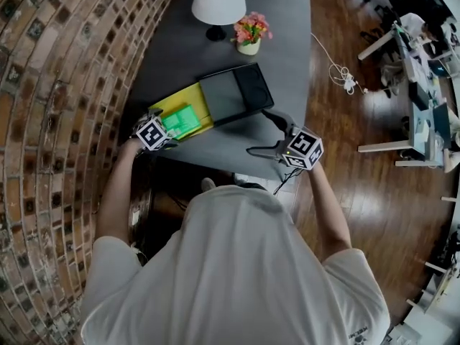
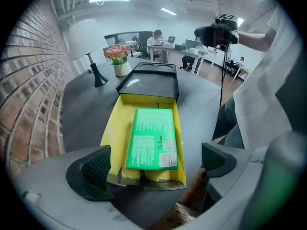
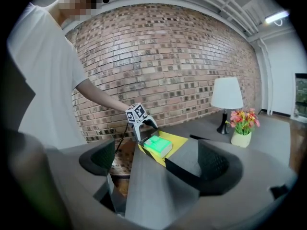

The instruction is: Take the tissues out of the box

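Green tissue pack (image 2: 151,138) in yellow box (image 2: 109,133) on the surface (image 1: 187,56).
Left tongs (image 2: 157,163) released at the box's end; right tongs (image 3: 158,162) released, empty.

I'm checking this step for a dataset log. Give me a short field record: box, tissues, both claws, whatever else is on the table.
surface: grey table
box: yellow box, open on top, lying flat; black tray at its far end
tissues: green tissue pack lying flat inside the box, not yet out
left claw: wide open at the box's near end, gripping nothing
right claw: open, empty, above the table's near edge
other: lamp, flower pot
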`<state>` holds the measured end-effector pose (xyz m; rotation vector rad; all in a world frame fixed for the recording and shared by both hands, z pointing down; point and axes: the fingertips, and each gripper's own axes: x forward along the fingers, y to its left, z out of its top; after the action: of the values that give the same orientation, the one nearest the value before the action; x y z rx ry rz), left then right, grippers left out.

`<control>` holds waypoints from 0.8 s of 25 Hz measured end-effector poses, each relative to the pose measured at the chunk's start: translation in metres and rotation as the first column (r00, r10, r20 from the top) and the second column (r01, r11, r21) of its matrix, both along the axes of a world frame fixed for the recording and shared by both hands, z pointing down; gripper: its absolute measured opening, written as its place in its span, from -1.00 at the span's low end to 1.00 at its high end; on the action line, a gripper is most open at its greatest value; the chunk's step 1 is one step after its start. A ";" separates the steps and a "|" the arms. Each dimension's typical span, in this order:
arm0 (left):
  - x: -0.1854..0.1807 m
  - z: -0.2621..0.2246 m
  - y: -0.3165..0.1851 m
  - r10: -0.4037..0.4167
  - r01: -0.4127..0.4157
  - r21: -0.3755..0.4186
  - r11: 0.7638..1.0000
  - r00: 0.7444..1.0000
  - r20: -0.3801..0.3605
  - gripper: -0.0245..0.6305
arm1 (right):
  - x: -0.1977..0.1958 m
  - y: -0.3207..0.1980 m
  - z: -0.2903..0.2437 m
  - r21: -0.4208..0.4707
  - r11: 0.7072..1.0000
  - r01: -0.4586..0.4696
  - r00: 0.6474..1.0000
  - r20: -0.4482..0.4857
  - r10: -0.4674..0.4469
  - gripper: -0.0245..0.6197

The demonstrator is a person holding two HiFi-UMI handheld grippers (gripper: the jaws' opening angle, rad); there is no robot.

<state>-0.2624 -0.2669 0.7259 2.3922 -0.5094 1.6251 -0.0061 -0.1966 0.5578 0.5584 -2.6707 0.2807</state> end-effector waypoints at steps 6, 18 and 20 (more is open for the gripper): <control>0.013 0.024 -0.008 0.063 -0.059 -0.064 0.996 0.996 0.058 0.85 | 0.013 0.010 0.005 -0.021 0.999 -0.035 0.999 -0.005 0.035 0.75; 0.027 0.046 -0.025 0.066 -0.048 -0.138 0.989 0.989 0.130 0.77 | 0.014 0.006 0.003 0.005 0.998 -0.056 0.998 -0.035 0.056 0.75; 0.028 0.050 -0.026 0.071 -0.051 -0.134 0.990 0.986 0.153 0.65 | 0.015 0.006 0.004 0.007 0.998 -0.059 0.997 -0.040 0.060 0.75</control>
<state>-0.2346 -0.2925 0.7756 2.2186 -0.3467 1.8244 0.0090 -0.1910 0.5614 0.6397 -2.6202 0.2752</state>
